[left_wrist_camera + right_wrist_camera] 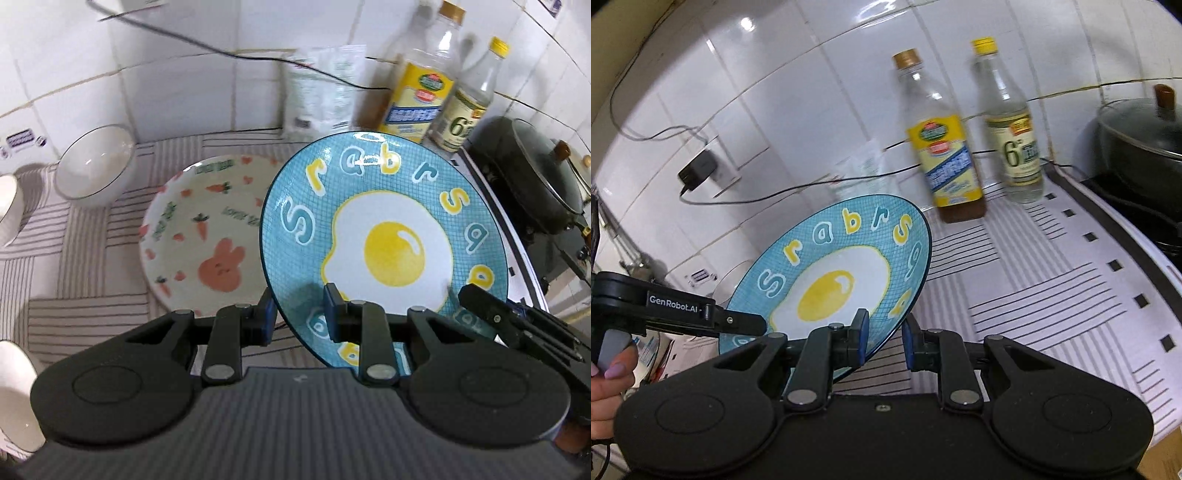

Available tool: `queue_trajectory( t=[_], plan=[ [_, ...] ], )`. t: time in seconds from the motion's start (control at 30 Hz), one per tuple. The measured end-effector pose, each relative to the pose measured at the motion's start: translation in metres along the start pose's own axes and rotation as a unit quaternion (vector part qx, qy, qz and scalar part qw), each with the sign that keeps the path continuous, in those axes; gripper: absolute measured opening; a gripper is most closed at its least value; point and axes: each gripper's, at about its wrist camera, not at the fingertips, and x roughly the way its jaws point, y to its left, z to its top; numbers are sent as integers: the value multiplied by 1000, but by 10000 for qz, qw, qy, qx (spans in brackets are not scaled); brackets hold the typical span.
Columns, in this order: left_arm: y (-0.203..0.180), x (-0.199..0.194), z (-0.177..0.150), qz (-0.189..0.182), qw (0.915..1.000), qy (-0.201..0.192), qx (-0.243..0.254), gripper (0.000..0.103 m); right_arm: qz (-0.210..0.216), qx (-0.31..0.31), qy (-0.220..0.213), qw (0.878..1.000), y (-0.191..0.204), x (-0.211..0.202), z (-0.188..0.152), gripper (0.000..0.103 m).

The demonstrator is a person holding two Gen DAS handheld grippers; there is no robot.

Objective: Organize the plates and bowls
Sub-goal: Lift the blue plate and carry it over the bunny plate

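Note:
A blue plate [388, 236] with a fried-egg picture and letters hangs tilted above the counter, held from two sides. My left gripper [299, 310] is shut on its near rim, one pad on each face. In the right wrist view, my right gripper [884, 332] is shut on the rim of the same blue plate [831, 280]. The left gripper [753, 325] clamps the plate's left edge there. A white plate [199, 236] with a rabbit and carrots lies flat on the striped mat [74, 258], partly behind the blue plate. A white bowl [94, 162] leans near the wall.
Two more white bowls [7, 206] [14, 391] sit at the left edge. Two bottles [942, 147] [1015, 147] and a pale bag [325, 92] stand by the tiled wall. A lidded dark pan [1137, 140] is on the stove at right. A charger [698, 171] and cable hang on the wall.

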Motion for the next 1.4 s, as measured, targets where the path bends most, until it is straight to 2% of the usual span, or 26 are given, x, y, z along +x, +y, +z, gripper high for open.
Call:
queue_trajectory(
  t=[0.4,0.67,0.9,1.17,1.4],
  plan=[
    [51,13,-11,233,9972,301,-648,25,303,-318,479,9979,32,34,-8,23],
    [82,35,-15,185,9926,616,-1029,26,429,-609,917,9930,48,68,-7,23],
    [100,42,-9,70,9887,853,-1233,26,397,-726,1090,9906,59,86,-3,23],
    [103,49,0,116,9867,1060,-1230,26,51,-976,1341,9861,74,103,7,23],
    [105,59,8,96,9842,1219,-1280,26,-346,-1217,1394,9821,84,114,11,24]
  ],
)
